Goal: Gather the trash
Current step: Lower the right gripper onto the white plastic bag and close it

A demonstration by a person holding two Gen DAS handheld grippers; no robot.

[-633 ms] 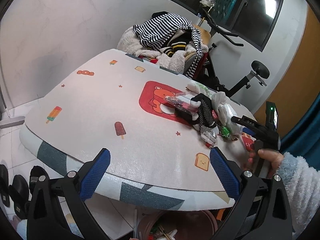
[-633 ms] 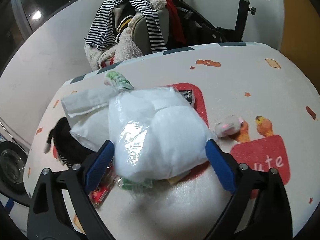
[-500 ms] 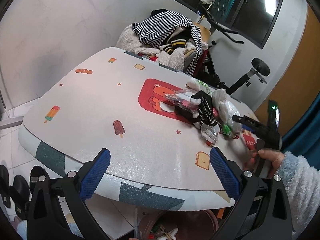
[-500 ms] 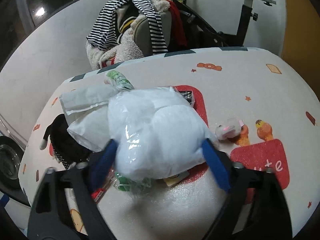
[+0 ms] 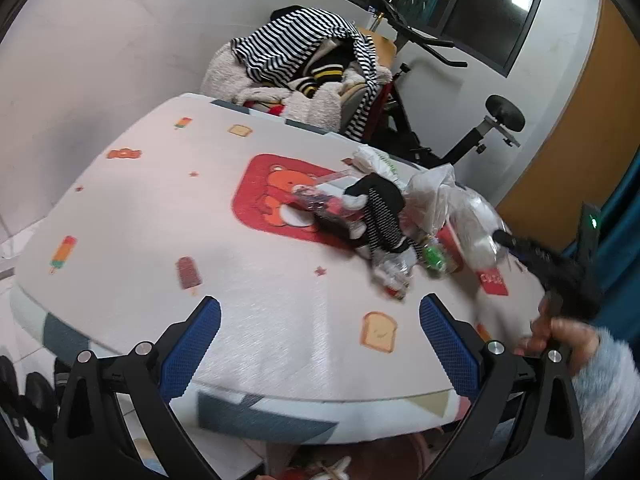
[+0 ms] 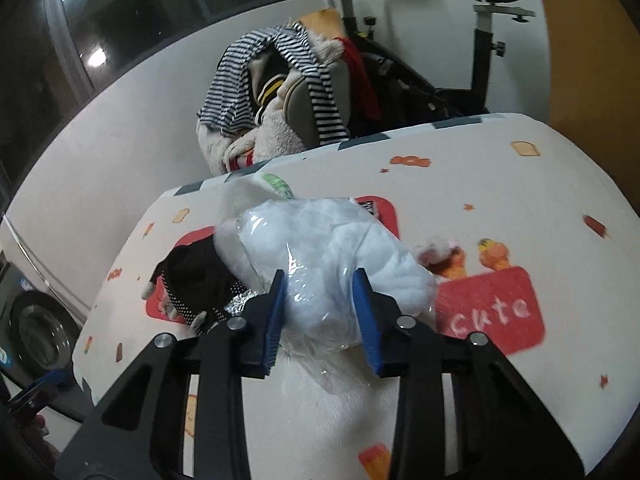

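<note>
One puffy white plastic bag (image 6: 320, 264), crinkled, squeezed between closing jaws.

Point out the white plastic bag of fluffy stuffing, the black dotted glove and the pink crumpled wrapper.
white plastic bag of fluffy stuffing (image 6: 340, 256): right wrist view, on its bulging top.
black dotted glove (image 6: 196, 280): right wrist view, on its black palm.
pink crumpled wrapper (image 6: 434, 250): right wrist view, on its middle.

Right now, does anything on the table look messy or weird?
Yes. Trash sits heaped on the table: wrappers, a black dotted glove, a small green wrapper. The right gripper has just been closing and now squeezes a clear plastic bag of white stuffing. Clothes are also dumped over a chair.
</note>
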